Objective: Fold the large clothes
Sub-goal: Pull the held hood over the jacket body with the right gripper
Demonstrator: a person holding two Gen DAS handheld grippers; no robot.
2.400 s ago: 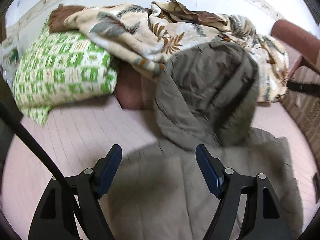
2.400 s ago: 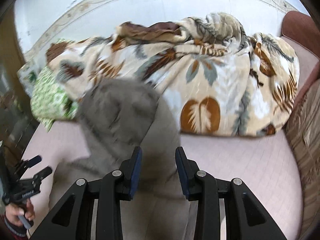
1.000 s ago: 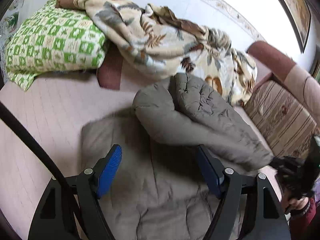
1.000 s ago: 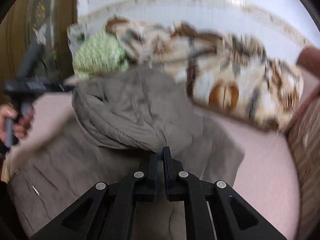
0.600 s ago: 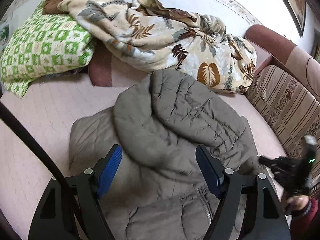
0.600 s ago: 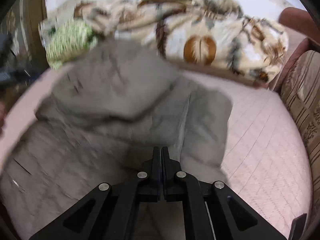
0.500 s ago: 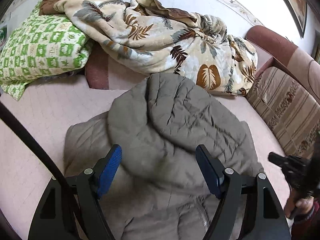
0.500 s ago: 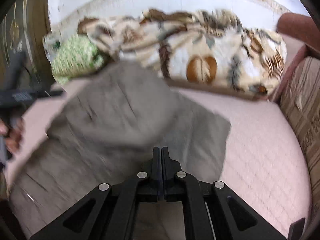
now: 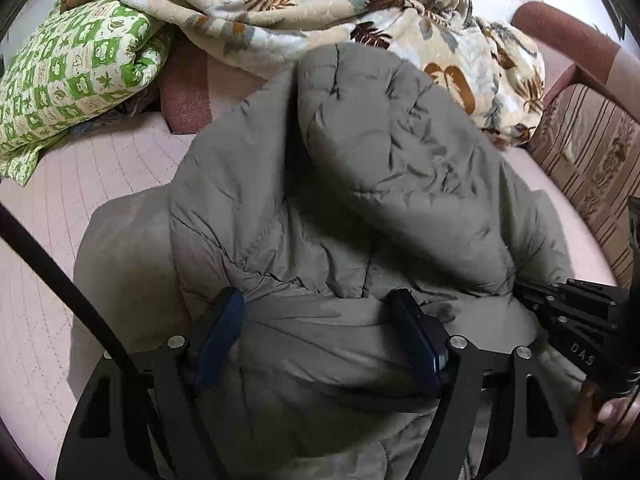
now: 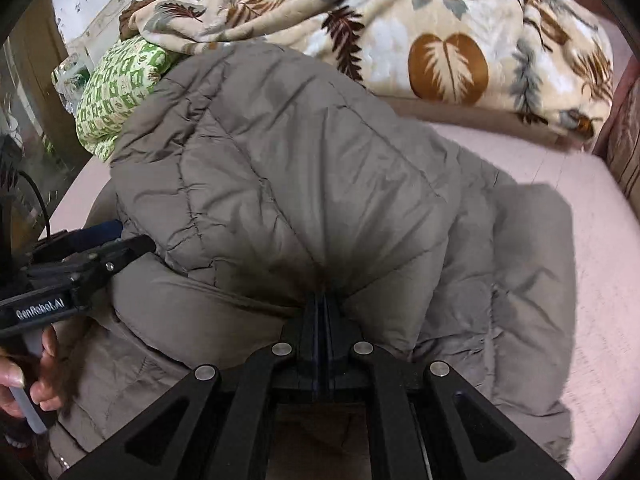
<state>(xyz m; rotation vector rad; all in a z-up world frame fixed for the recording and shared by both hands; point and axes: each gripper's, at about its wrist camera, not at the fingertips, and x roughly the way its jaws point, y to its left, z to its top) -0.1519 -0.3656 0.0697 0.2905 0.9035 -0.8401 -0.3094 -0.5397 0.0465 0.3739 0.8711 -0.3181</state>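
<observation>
A large grey-brown padded jacket (image 9: 352, 184) lies on the pink quilted sofa seat (image 9: 52, 248), its hood folded down over the body. It also fills the right wrist view (image 10: 288, 168). My left gripper (image 9: 320, 312) is open, its blue-padded fingers resting over the jacket just below the hood. My right gripper (image 10: 323, 300) is shut on a pinch of the hood's edge fabric. It shows at the right in the left wrist view (image 9: 576, 312). The left gripper shows at the left in the right wrist view (image 10: 100, 248).
A beige leaf-print blanket (image 9: 320, 12) is heaped along the sofa back, with a green checked pillow (image 9: 68, 76) at the left. A striped sofa arm (image 9: 592, 160) rises at the right. The pink seat (image 10: 600, 240) runs right of the jacket.
The right gripper shut on the hood and pulled it down over the jacket body. The left gripper stayed open and moved in closer over the jacket.
</observation>
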